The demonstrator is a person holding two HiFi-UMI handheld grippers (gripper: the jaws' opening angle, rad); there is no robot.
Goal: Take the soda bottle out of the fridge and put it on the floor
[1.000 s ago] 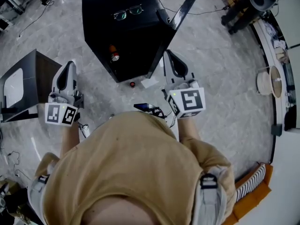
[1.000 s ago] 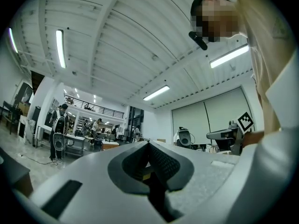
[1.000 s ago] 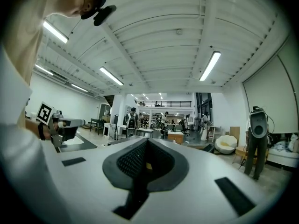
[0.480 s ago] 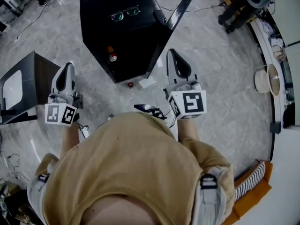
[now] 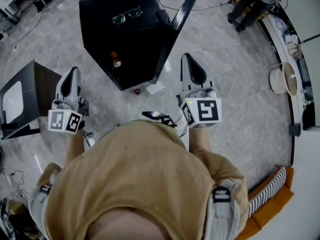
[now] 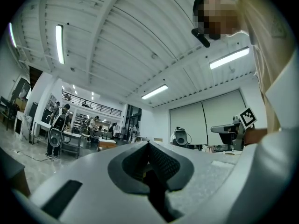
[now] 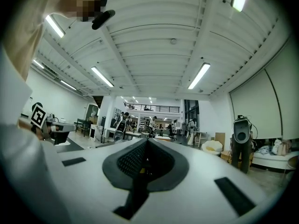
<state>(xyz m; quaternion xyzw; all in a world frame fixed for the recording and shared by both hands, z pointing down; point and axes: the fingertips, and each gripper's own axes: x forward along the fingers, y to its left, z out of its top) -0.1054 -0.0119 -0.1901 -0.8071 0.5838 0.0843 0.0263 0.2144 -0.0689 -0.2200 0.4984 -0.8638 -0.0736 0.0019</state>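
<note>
Jaws closed, empty: left gripper (image 5: 72, 71), right gripper (image 5: 188, 59) | bottle (image 5: 115, 60) in far fridge (image 5: 131, 36) | likely rigid, slippery; grip mid-body.

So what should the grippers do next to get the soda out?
Probably open the left gripper and dip it toward the soda bottle. It looks like the nearer one. Both it and the right gripper are shut and empty, while the bottle sits inside the fridge, whose door already stands open.
</note>
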